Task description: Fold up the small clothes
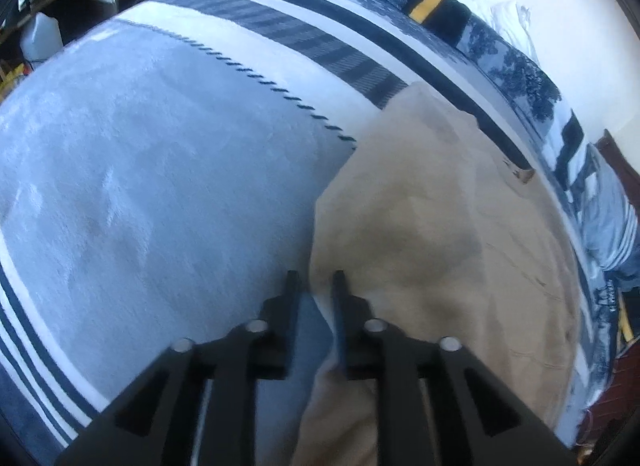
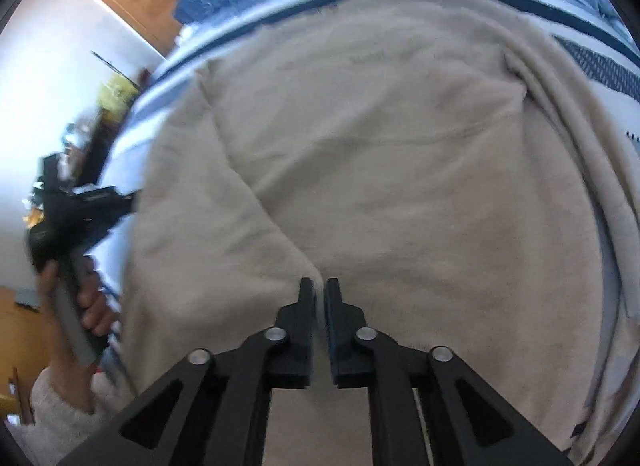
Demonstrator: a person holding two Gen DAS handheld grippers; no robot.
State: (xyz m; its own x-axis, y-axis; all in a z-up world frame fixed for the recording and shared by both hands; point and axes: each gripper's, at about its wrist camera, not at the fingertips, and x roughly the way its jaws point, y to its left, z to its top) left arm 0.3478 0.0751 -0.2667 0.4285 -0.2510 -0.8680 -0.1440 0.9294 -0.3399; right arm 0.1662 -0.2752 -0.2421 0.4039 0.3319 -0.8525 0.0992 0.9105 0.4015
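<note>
We are mid-fold: our left claw (image 1: 316,280) pinches the beige top's (image 2: 380,169) edge, our right claw (image 2: 320,286), narrow, grips nothing clearly, folds remain.

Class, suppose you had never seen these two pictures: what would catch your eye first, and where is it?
The big beige garment fills the right wrist view, spread on a blue-and-white striped blanket. The left gripper sits at the garment's edge, cloth between its fingers. Farther off, a dark folded cloth with a yellow band lies at the blanket's far edge.
</note>
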